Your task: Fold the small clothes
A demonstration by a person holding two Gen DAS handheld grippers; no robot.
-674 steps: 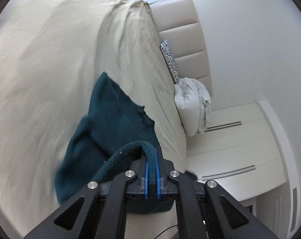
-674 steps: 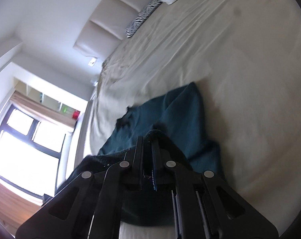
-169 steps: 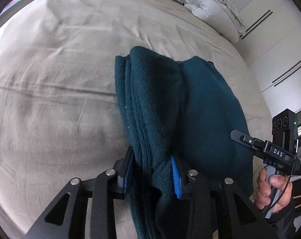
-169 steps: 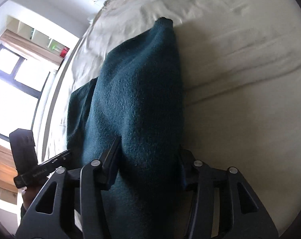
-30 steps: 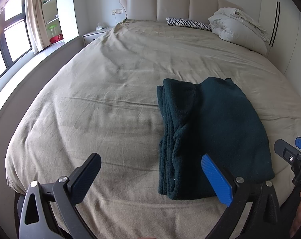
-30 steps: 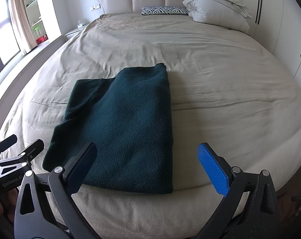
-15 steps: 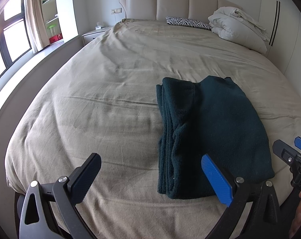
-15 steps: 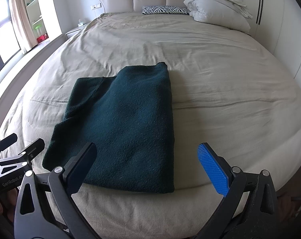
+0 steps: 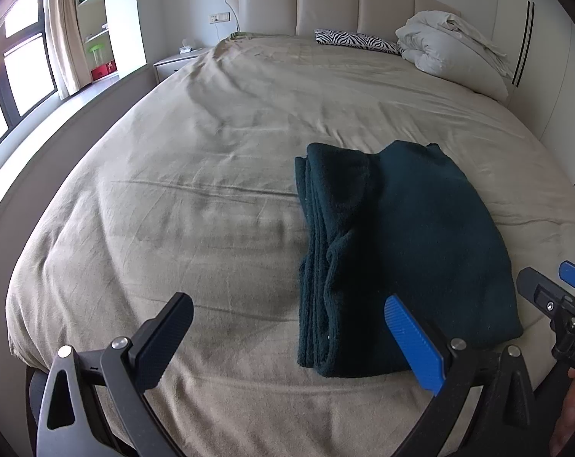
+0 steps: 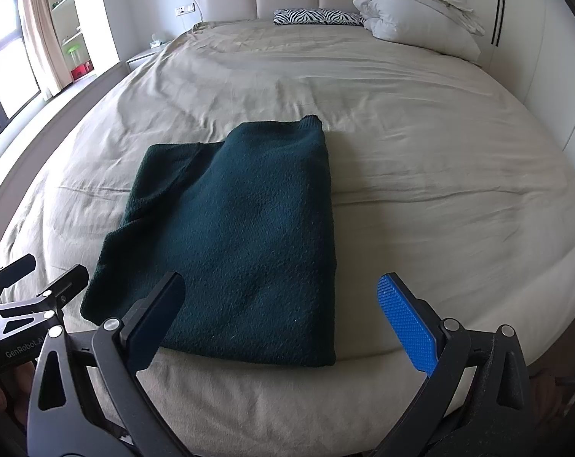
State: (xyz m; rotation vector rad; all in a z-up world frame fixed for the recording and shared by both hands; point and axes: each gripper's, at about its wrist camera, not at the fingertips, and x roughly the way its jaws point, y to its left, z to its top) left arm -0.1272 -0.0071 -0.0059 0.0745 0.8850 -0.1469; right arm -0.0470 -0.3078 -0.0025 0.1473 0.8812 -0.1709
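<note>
A dark teal knit garment (image 9: 398,236) lies folded in a flat rectangle on the beige bed (image 9: 196,175), near its foot edge. It also shows in the right wrist view (image 10: 241,236), with stacked folded layers along its left side. My left gripper (image 9: 287,316) is open and empty, held back from the garment's near left corner. My right gripper (image 10: 280,301) is open and empty, held above the garment's near right edge. Each gripper shows at the edge of the other's view.
A zebra-print pillow (image 9: 354,40) and a white bundled duvet (image 9: 451,49) lie at the padded headboard. A nightstand (image 9: 177,59), shelves and a window are at the left. White wardrobe doors (image 10: 546,49) stand at the right.
Over the last second almost nothing has moved. Earlier both grippers were shut on the garment; now it lies folded and both are open and drawn back.
</note>
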